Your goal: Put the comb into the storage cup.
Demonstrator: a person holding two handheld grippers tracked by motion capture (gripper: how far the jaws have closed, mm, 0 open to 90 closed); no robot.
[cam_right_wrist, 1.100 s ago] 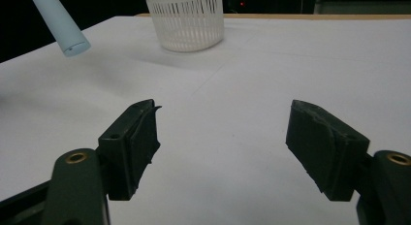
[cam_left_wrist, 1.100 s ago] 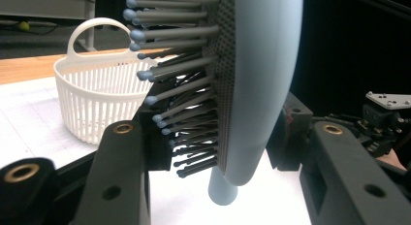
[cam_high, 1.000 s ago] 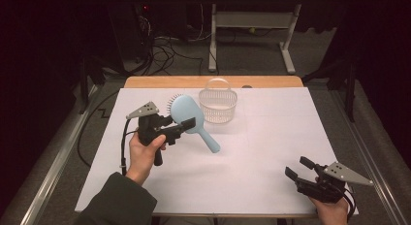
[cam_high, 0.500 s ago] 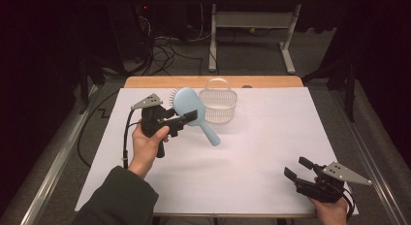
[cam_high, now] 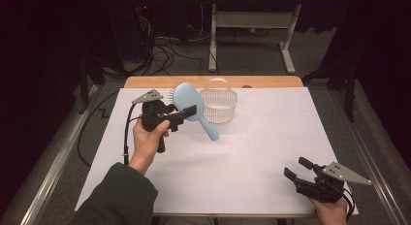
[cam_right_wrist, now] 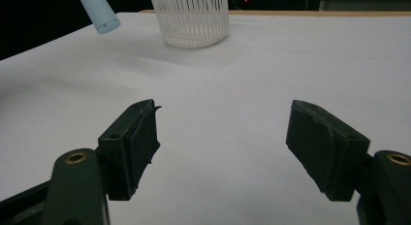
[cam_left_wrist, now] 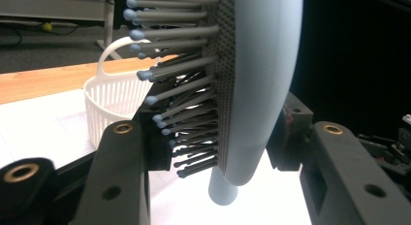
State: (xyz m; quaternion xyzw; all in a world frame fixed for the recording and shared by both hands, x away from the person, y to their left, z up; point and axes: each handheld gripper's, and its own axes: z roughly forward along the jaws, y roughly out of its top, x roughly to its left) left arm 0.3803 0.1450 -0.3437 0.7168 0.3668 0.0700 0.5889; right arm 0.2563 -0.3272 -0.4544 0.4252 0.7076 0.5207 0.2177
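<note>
We see the left gripper (cam_high: pixel 186 113) clamped on the head of a light blue hairbrush (cam_high: pixel 190 101), bristles against one pad and smooth back against the other, its handle slanting down past the fingertips, just beside a white slatted basket (cam_high: pixel 219 105); the right gripper (cam_high: pixel 299 169) rests with jaws spread, nothing between them.

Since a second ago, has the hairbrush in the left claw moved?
Yes. The blue hairbrush, clamped in the left claw, has risen and shifted toward the white basket; its head now overlaps the basket's left rim in the high view.
</note>
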